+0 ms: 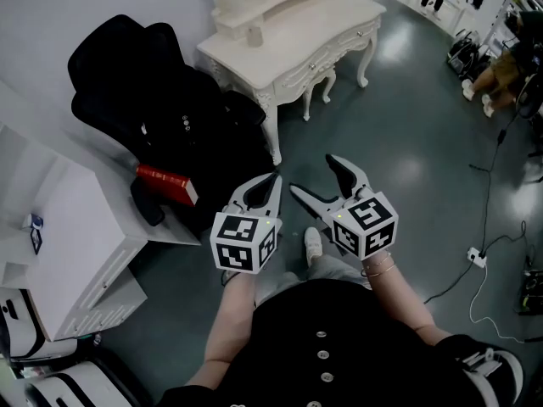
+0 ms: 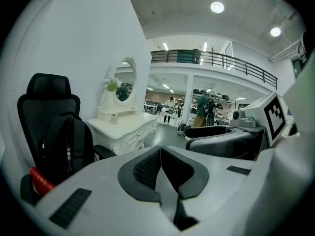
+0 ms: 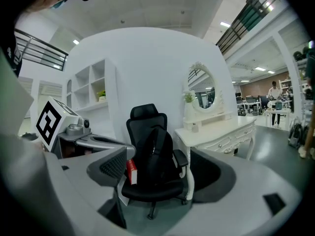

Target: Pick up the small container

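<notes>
Black buttoned cloth (image 1: 322, 346) fills my near edge. Just beyond it, my left gripper (image 1: 276, 176) has its ribbed pads pressed together on nothing, and my right gripper (image 1: 311, 173) stands spread and empty. Smooth grey-green floor (image 1: 407, 142) lies open ahead and to the right. Far off, the small container (image 1: 254, 34), a pale cylinder, sits on the carved white dressing table (image 1: 339, 24), right of the black chair (image 1: 127, 75) and well apart from both grippers.
</notes>
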